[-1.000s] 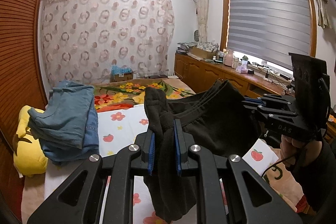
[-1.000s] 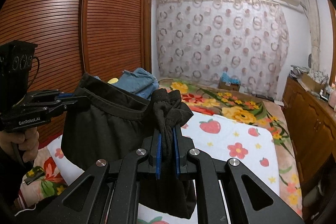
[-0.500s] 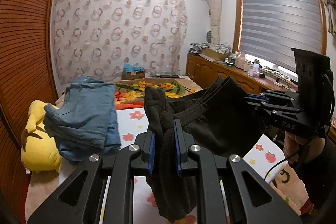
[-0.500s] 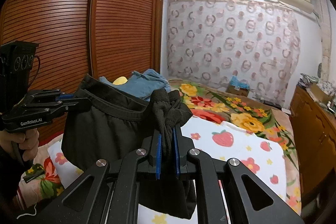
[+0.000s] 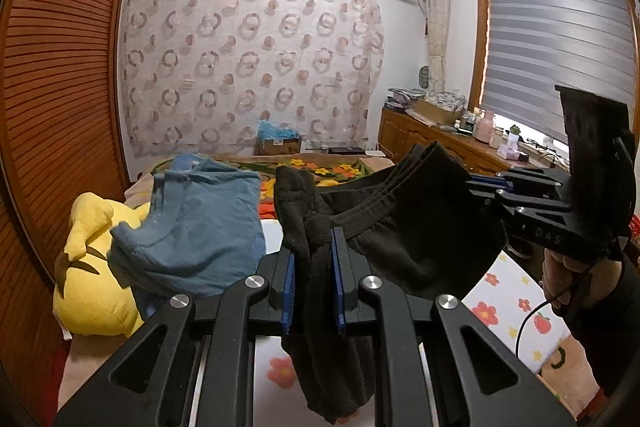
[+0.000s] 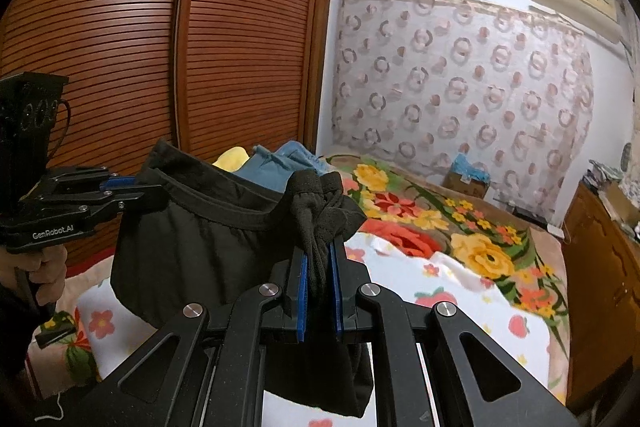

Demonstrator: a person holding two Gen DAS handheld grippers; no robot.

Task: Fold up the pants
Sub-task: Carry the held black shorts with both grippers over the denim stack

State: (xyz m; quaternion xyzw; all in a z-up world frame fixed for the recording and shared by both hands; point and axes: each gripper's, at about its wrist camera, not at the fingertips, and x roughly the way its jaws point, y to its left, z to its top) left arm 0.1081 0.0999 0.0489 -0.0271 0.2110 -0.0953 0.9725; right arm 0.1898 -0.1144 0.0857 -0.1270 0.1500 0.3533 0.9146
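Since a second ago I have swung both views leftward; the yellow plush [image 5: 86, 279] and blue jeans [image 5: 192, 227] loom larger. My left gripper [image 5: 312, 267] and right gripper [image 6: 319, 271] each stay clenched on the black pants [image 5: 416, 235], stretched above the floral bedspread [image 6: 460, 263]; slatted wardrobe [image 6: 160, 47] left, patterned curtain [image 5: 248, 67] beyond.
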